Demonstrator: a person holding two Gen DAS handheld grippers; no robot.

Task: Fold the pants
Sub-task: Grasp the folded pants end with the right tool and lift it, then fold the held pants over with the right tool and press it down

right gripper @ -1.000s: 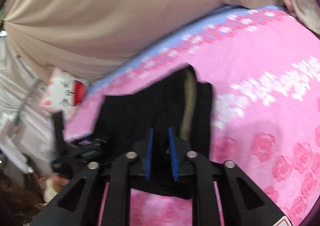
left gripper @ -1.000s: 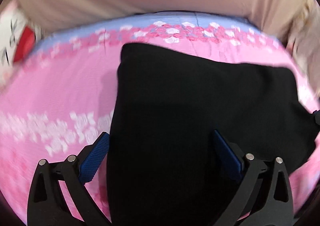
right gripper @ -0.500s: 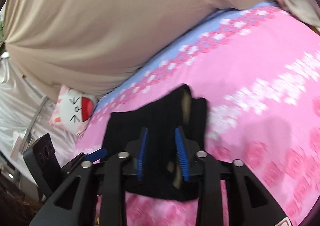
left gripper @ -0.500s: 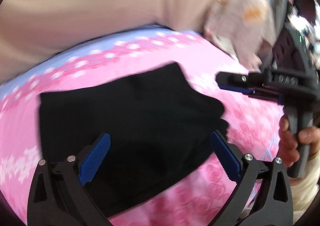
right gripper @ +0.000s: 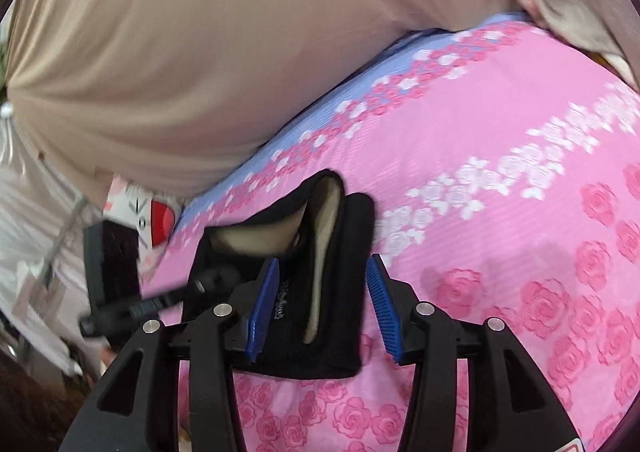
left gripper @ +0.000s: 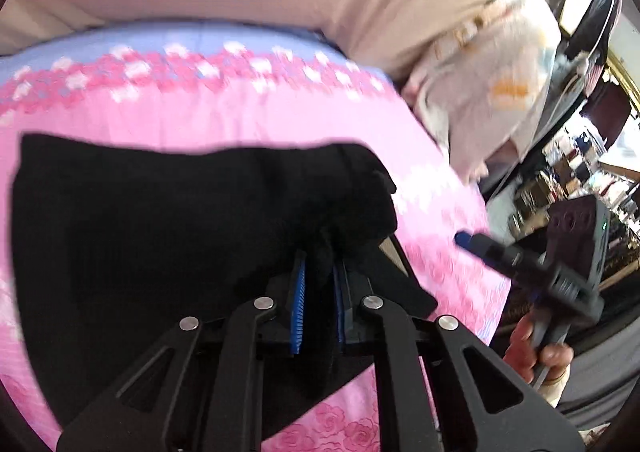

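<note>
My left tongs [left gripper: 318, 284] pinch a fold of the black pants [left gripper: 160, 232]. My right tongs [right gripper: 322, 304], just opening, straddle their waistband near the pink bedspread's [right gripper: 500, 172] front edge

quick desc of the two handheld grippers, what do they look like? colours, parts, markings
Both match. The left gripper and right gripper have matte black linkage arms with triangular cutouts and round silver pivot pins, ending in jaws lined with ribbed blue pads. Seen from the left wrist view, the right one sits on a dark grey pistol-style handle in a hand. No cables are visible. No sleeve can be made out.
</note>
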